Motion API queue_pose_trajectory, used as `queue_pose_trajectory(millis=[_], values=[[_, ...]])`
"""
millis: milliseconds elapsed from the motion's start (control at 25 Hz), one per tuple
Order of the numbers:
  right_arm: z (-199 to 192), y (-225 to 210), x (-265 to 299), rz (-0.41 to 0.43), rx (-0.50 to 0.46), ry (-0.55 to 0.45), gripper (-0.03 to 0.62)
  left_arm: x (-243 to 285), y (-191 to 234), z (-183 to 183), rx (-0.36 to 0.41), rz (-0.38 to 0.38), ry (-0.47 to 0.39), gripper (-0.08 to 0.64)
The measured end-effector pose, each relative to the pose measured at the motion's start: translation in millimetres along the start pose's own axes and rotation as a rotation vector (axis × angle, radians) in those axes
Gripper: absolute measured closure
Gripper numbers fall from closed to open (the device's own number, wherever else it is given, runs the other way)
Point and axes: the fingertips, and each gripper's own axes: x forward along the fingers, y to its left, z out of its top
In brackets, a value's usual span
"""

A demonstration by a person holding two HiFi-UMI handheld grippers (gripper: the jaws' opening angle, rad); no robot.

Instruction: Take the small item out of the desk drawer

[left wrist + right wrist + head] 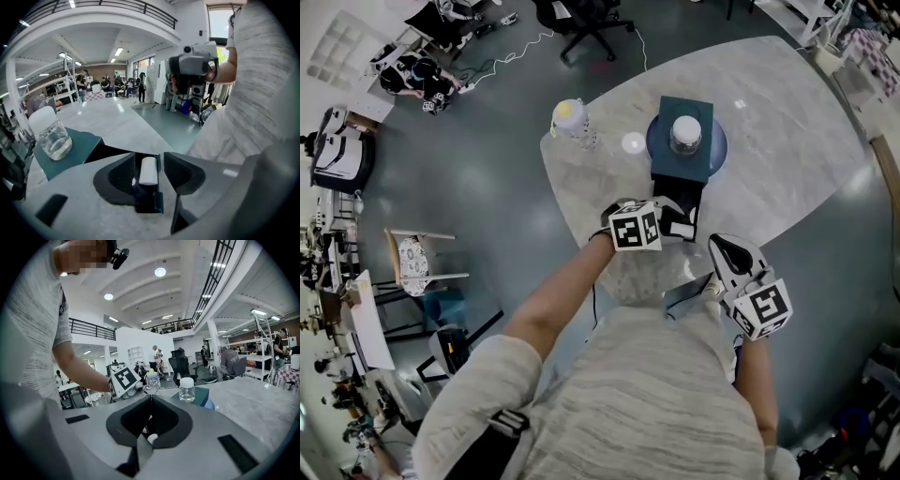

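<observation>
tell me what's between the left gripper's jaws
A small white cylinder lying in the open drawer, with the left gripper open around it; the left gripper view shows this.

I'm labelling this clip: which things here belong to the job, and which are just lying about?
Job: white item, drawer, teal box, left hand-held gripper.
Lying about: jar, bottle, blue plate.
</observation>
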Motion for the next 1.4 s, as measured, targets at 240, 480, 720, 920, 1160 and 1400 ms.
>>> queue_pose_trajectory(millis=[240, 480, 720, 920, 1160, 1400], values=[[-9, -12, -5, -0.006, 0.029, 0.007, 0.581, 24, 3, -27, 0.033, -0.072, 0.196, 0.365], [-13, -24, -8, -0.026, 0.054, 0.008, 0.581, 40, 5, -46, 0.023, -0.140, 0.305, 0.353], [-16, -33, -8, -0.042, 0.073, 0.012, 0.581, 51, 6, -57, 0.018, -0.203, 0.386, 0.351], [-18, -38, -9, -0.053, 0.084, 0.011, 0.581, 58, 3, -61, 0.034, -0.257, 0.453, 0.345], [-15, -44, -12, -0.066, 0.092, 0.004, 0.581, 64, 1, -63, 0.063, -0.303, 0.535, 0.345], [-14, -47, -13, -0.080, 0.094, 0.002, 0.581, 66, 1, -59, 0.082, -0.301, 0.540, 0.345]])
